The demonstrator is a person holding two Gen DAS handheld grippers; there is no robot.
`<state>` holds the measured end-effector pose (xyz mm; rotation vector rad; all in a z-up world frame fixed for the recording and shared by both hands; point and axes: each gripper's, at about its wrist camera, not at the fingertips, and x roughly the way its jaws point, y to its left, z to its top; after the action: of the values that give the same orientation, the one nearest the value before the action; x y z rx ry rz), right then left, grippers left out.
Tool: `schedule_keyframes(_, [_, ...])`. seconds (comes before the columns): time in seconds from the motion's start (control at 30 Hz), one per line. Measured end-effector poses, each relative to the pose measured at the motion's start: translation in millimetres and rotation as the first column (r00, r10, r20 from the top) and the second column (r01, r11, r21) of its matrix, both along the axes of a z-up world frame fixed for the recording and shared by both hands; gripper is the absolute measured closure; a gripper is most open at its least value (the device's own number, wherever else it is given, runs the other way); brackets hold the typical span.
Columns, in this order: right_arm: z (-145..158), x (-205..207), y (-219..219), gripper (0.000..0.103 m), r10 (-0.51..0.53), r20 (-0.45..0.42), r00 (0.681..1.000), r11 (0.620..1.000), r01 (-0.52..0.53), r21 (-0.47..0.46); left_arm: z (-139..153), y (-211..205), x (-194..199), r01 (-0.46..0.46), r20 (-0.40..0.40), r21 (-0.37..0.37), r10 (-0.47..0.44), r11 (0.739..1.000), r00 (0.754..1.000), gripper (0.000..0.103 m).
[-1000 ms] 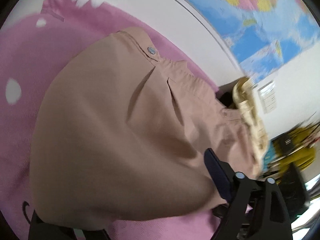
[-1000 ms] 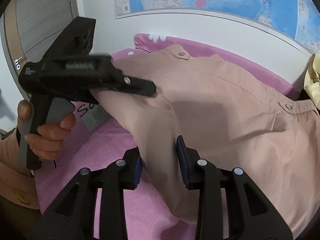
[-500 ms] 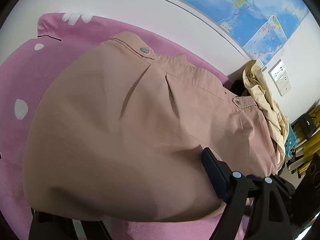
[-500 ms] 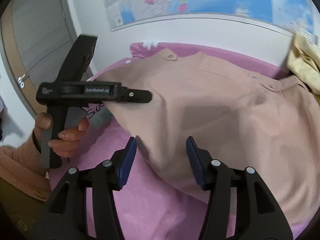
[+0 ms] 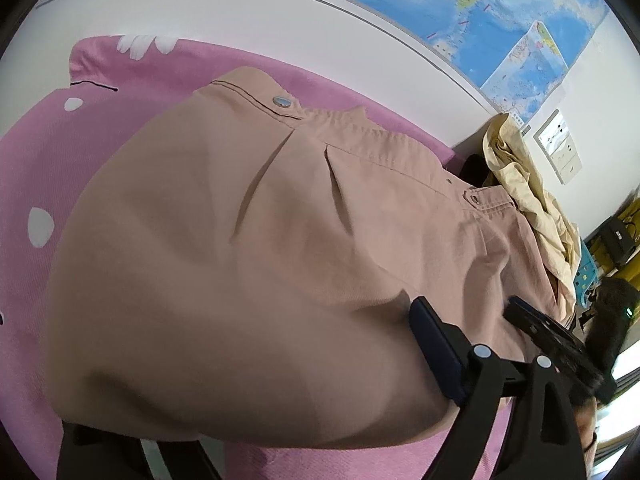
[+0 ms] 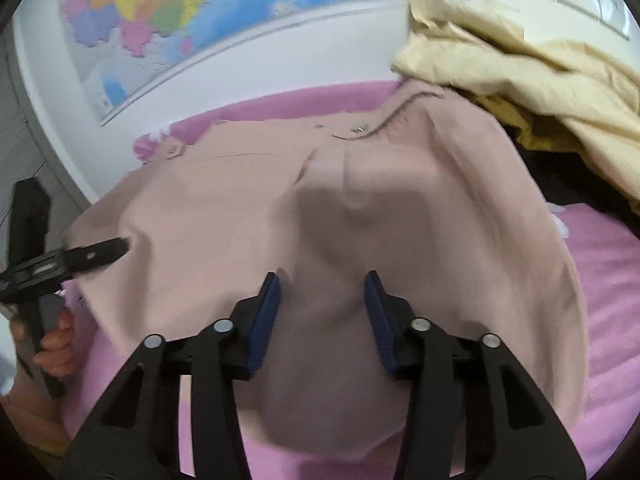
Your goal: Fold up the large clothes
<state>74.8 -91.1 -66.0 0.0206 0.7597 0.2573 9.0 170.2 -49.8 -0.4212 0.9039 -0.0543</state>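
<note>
A big tan piece of clothing (image 5: 248, 264) lies spread out on a pink blanket (image 5: 48, 160) with white spots. It has silver snaps (image 5: 281, 100) along its top band, next to the white wall. A colorful map (image 6: 168, 12) hangs on that wall.

The left gripper (image 5: 256, 412) sits at the near edge of the tan cloth. Its jaws are wide apart and opening a bit more. The cloth bulges up between them and hides one finger. The blue pad (image 5: 434, 354) that shows lies right against the cloth, but I cannot tell if it squeezes it.

The right gripper (image 6: 322, 312) points down at the middle of the tan cloth. Its jaws are partly apart and closing. Cloth lies between the blue pads (image 6: 264, 320), but they do not pinch it.

A yellow pile of clothes (image 6: 520, 80) sits by the far right end of the tan cloth. A hand (image 6: 56, 344) holds the left gripper's handle.
</note>
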Motion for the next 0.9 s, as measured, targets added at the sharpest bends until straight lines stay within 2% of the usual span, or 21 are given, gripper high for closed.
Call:
schedule_keyframes(0.13, [3.4,10.2,-0.1,0.061,-0.018,-0.002,1.000,1.000,0.018,0.022,-0.2,-3.2,0.8,0.002,-0.001,0.027,-0.002,1.000,1.000,0.017])
schedule_keyframes(0.23, [11.2,-6.8,-7.4,0.060,0.012,-0.002,1.000,0.992,-0.012,0.125,-0.5,-3.0,0.9,0.006,-0.004,0.028,-0.006,1.000,1.000,0.017])
schedule_keyframes(0.33, [19.4,-36.4,-26.4,0.053,0.038,-0.008,0.999,0.963,-0.034,0.266,-0.2,-3.1,1.8,0.008,-0.011,0.028,-0.008,1.000,1.000,0.017])
schedule_keyframes(0.37, [20.3,-48.7,-35.1,0.047,0.042,-0.016,0.999,0.945,-0.034,0.325,-0.3,-3.3,1.6,0.008,-0.013,0.029,-0.007,1.000,1.000,0.017])
schedule_keyframes(0.4, [20.1,-58.2,-41.8,0.046,0.050,-0.026,0.998,0.926,-0.037,0.377,-0.3,-3.6,1.7,0.007,-0.014,0.030,-0.006,1.000,1.000,0.017])
schedule_keyframes(0.5, [9.9,-89.8,-67.9,0.041,0.064,-0.068,0.996,0.835,-0.016,0.551,-0.1,-3.9,1.2,0.005,-0.013,0.036,-0.005,0.999,1.000,0.017])
schedule_keyframes(0.53, [6.9,-95.3,-71.8,0.041,0.068,-0.085,0.994,0.821,-0.007,0.571,0.1,-4.2,1.0,0.006,-0.012,0.040,-0.006,0.999,1.000,0.017])
schedule_keyframes(0.63, [-5.5,-110.0,-81.8,0.038,0.008,-0.145,0.989,0.826,0.075,0.559,-0.3,-5.0,1.7,0.008,-0.011,0.040,-0.007,0.999,1.000,0.016])
schedule_keyframes(0.7, [-12.7,-110.1,-89.5,0.038,-0.038,-0.181,0.983,0.811,0.137,0.569,-0.7,-5.0,1.3,0.011,-0.008,0.039,-0.011,0.999,1.000,0.015])
schedule_keyframes(0.77, [-16.8,-109.8,-93.8,0.036,-0.072,-0.186,0.980,0.801,0.169,0.574,-1.2,-5.2,0.6,0.012,-0.004,0.039,-0.012,0.999,1.000,0.015])
schedule_keyframes(0.9, [-16.1,-96.5,-88.8,0.037,-0.126,-0.166,0.978,0.829,0.196,0.523,-2.3,-6.0,-0.7,0.015,0.009,0.037,-0.015,0.999,1.000,0.014])
